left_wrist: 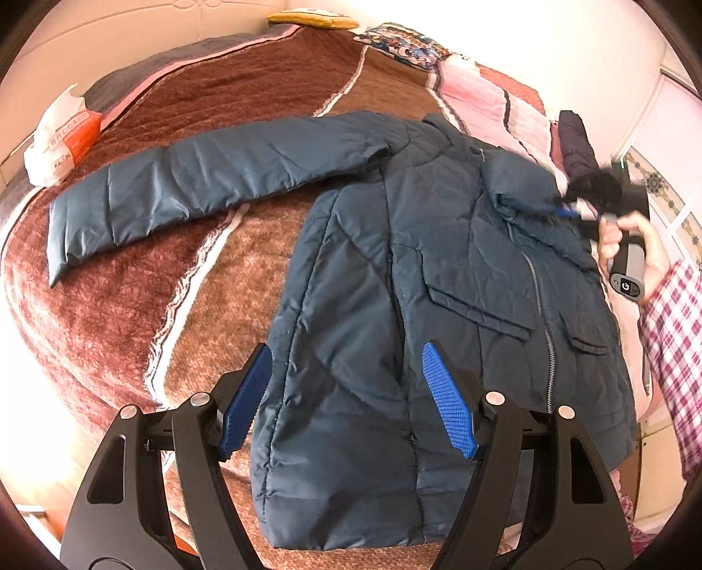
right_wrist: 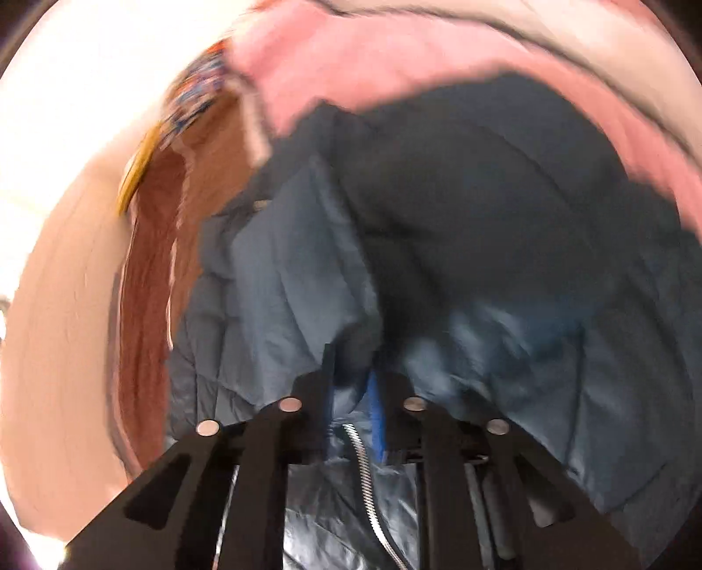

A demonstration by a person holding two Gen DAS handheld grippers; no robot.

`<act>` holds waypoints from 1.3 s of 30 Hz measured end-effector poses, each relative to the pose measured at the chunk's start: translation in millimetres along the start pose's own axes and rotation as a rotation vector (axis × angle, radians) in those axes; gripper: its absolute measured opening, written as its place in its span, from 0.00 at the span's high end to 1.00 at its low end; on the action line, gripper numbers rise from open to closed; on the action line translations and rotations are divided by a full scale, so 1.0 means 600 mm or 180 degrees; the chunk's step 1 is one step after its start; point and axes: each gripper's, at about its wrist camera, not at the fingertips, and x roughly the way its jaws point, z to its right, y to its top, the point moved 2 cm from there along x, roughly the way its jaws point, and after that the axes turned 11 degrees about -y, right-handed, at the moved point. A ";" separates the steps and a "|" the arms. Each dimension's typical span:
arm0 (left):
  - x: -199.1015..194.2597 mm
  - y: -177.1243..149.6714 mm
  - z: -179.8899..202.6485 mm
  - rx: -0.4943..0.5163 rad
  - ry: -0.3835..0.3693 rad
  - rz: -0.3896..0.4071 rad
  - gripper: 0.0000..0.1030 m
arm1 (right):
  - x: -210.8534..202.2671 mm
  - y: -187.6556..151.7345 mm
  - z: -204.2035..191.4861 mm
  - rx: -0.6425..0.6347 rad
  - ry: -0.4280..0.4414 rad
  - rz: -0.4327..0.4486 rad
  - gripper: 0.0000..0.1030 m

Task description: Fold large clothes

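I see the dark blue padded jacket (left_wrist: 438, 272) lying front-up on the bed (left_wrist: 131, 307), zip closed, one sleeve (left_wrist: 197, 184) stretched flat toward the left across the brown plush blanket (left_wrist: 184, 109). Its other sleeve is folded in over the chest on the right. My left gripper (left_wrist: 346, 397) hangs released above the lower hem, blue pads wide apart with nothing between them. My right gripper (right_wrist: 353, 394) is clenched on a fold of jacket fabric near the zip; the left view shows it blurred at the jacket's right shoulder, with my hand (left_wrist: 632, 245) on the handle and a checked sleeve (left_wrist: 675, 342) behind.

Around it: a white and orange plastic bag (left_wrist: 59, 136) at the bed's left edge, contents not visible; a yellow cushion (left_wrist: 307, 19) and a patterned pillow (left_wrist: 403, 44) at the head; pink bedding (left_wrist: 491, 96) to the right, with another dark garment (left_wrist: 574, 140) on it.

The right view is smeared, showing only folded jacket, zip teeth (right_wrist: 364, 464) and pink bedding; the left alone gives the whole layout.
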 end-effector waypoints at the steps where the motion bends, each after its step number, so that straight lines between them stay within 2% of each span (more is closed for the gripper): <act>1: 0.001 0.000 0.001 0.0009 0.0008 -0.0002 0.31 | -0.008 -0.003 -0.026 -0.0240 -0.0045 0.0112 0.87; 2: 0.002 0.001 0.003 0.0013 0.0010 -0.0005 0.31 | -0.016 -0.009 -0.068 -0.0575 -0.0072 0.0231 0.87; 4: 0.004 0.001 0.007 0.0021 0.0017 -0.0007 0.31 | -0.022 -0.025 -0.121 -0.0963 -0.0020 0.0292 0.87; 7: 0.005 0.005 0.016 0.0058 0.0031 0.0006 0.31 | -0.029 -0.069 -0.209 -0.1615 0.0349 0.0164 0.87; 10: 0.004 0.012 0.023 0.0106 0.0060 0.0048 0.31 | -0.042 -0.110 -0.230 -0.1834 0.0635 0.0020 0.87; 13: 0.002 0.028 0.032 0.0159 0.0095 0.0103 0.31 | -0.054 -0.131 -0.197 -0.1779 0.0688 0.0007 0.87; 16: 0.007 0.057 0.048 0.0257 0.0088 0.0171 0.31 | -0.061 -0.139 -0.137 -0.1731 0.0485 0.0144 0.87; 20: 0.039 0.107 0.074 0.0327 0.0022 0.0198 0.30 | -0.078 -0.152 -0.005 -0.1563 0.0075 0.0359 0.87; 23: 0.082 0.159 0.104 0.0370 -0.0017 0.0232 0.30 | -0.093 -0.160 0.092 -0.1264 -0.0040 0.0406 0.87; 27: 0.150 0.228 0.157 0.0580 0.0199 0.0308 0.30 | -0.095 -0.152 0.177 -0.0964 -0.0121 0.0436 0.87; 31: 0.223 0.295 0.194 0.0677 0.0418 0.0313 0.30 | -0.103 -0.128 0.229 -0.0726 -0.0091 0.0524 0.87; 33: 0.256 0.321 0.199 0.0655 0.0545 0.0280 0.30 | -0.100 -0.128 0.243 -0.0716 -0.0111 0.0522 0.87; 36: 0.310 0.347 0.185 0.0451 0.0677 0.0136 0.30 | -0.087 -0.139 0.259 -0.0775 -0.0208 0.0495 0.87; 39: 0.380 0.344 0.153 0.0177 0.0837 -0.0314 0.28 | -0.073 -0.148 0.278 -0.0771 -0.0264 0.0395 0.87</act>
